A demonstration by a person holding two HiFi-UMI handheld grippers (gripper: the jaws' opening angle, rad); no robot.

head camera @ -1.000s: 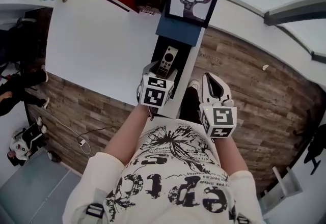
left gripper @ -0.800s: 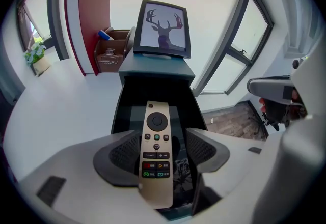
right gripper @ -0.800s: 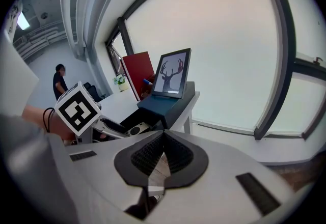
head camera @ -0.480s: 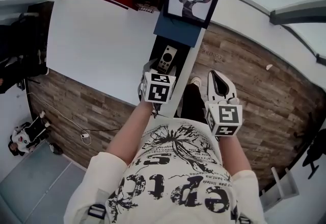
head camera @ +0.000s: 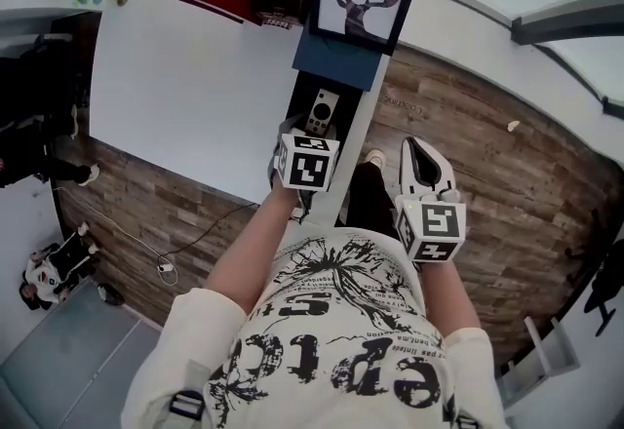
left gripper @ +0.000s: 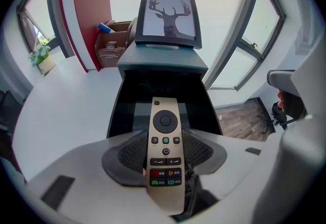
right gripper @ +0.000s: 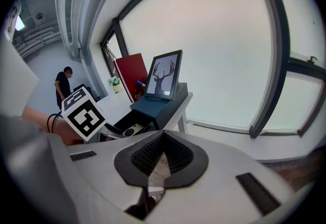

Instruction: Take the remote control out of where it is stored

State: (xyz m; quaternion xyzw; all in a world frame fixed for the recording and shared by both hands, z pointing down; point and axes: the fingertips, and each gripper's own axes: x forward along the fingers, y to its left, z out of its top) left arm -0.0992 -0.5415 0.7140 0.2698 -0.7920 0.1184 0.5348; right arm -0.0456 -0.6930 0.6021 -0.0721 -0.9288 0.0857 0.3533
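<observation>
left gripper (left gripper: 165,139): jaws have just been closing, with the remote (left gripper: 164,159) between them and the pads right beside its edges. No firm clamp shows yet. The remote's far end runs ahead of the jaws into the open black drawer (left gripper: 133,96).

Risks: if lifted too early, the slick casing could slip. A near-end hold could let it tip and snag the drawer wall.

right gripper (right gripper: 155,159): jaws nearly together, empty, off to the side.

The remote control (left gripper: 165,157) shows a minus and a plus sign on the paired keys below its heart key. The tiny print on its coloured keys is too small to read. The T-shirt (head camera: 331,359) bears bold black lettering, creased and not surely legible.
</observation>
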